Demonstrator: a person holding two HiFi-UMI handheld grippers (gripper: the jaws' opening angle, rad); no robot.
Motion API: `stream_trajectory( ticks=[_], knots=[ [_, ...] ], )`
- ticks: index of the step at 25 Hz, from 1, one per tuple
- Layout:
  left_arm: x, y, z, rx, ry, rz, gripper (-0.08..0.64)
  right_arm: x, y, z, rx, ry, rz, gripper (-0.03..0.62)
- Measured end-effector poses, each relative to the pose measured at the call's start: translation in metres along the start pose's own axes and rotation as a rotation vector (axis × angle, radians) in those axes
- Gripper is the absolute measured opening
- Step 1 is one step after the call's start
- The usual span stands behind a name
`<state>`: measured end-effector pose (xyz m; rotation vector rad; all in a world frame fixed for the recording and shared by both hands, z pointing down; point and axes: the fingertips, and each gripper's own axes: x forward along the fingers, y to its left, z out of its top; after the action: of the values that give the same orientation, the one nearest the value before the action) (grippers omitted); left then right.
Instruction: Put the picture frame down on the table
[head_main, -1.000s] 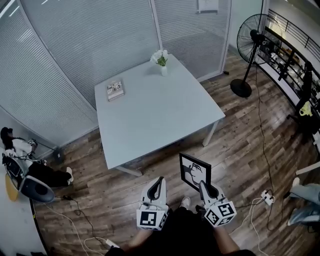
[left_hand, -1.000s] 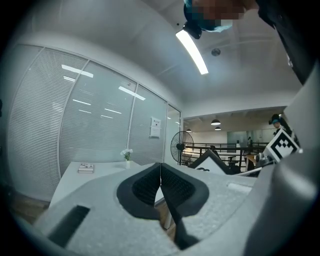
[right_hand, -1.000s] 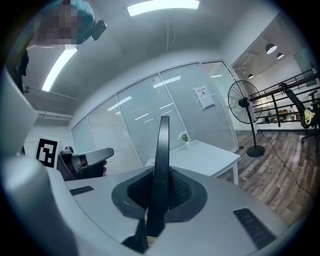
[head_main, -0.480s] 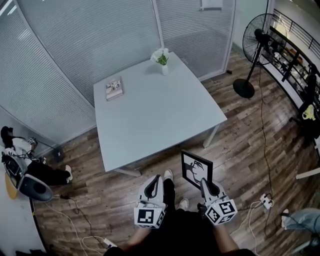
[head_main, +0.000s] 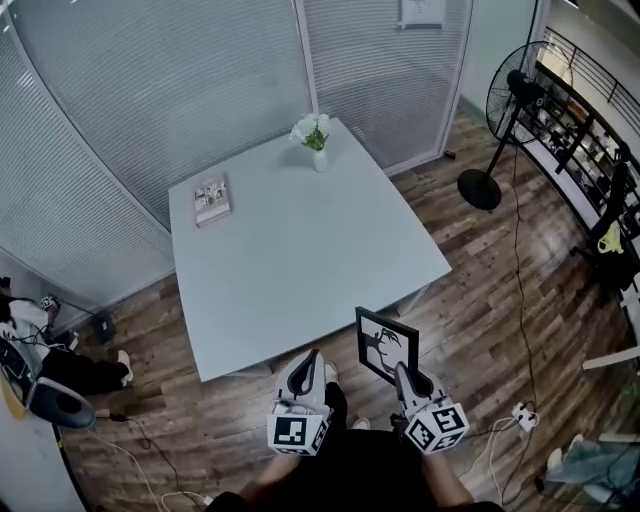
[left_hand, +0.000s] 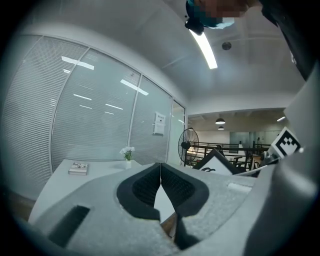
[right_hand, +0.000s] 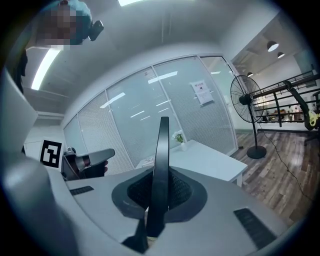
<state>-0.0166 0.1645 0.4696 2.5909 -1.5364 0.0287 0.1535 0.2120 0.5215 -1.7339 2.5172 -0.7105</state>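
One picture frame (head_main: 388, 346) | edge clamped in right tool (head_main: 402, 373) | near table (head_main: 300, 250) edge

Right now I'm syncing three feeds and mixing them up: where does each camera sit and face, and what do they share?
Head view: on the person's head, looking steeply down at the table; left gripper and right gripper, holding the picture frame, show at bottom.
Left gripper view: on the left gripper, looking along its closed, empty fingers toward the table.
Right gripper view: on the right gripper, looking along the frame clamped edge-on between its fingers; left gripper at left.
Shared: all three show the table, vase and fan.
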Motion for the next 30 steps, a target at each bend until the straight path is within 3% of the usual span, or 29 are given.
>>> stream_trajectory(
  ticks=[9, 21, 30],
  knots=[
    [0.075, 0.061, 0.01, -0.029, 0.024, -0.029, 0.017, 0.09, -0.012, 0.03, 0.013, 0.021, -0.042, 0.032],
    [0.132, 0.151, 0.016, -0.042, 0.058, -0.075, 0.017, 0.19, 0.019, 0.059, 0.001, 0.05, -0.048, 0.032],
    [0.137, 0.165, 0.018, -0.064, 0.019, -0.057, 0.017, 0.212, 0.017, 0.062, 0.012, 0.058, -0.038, 0.032]
  ],
)
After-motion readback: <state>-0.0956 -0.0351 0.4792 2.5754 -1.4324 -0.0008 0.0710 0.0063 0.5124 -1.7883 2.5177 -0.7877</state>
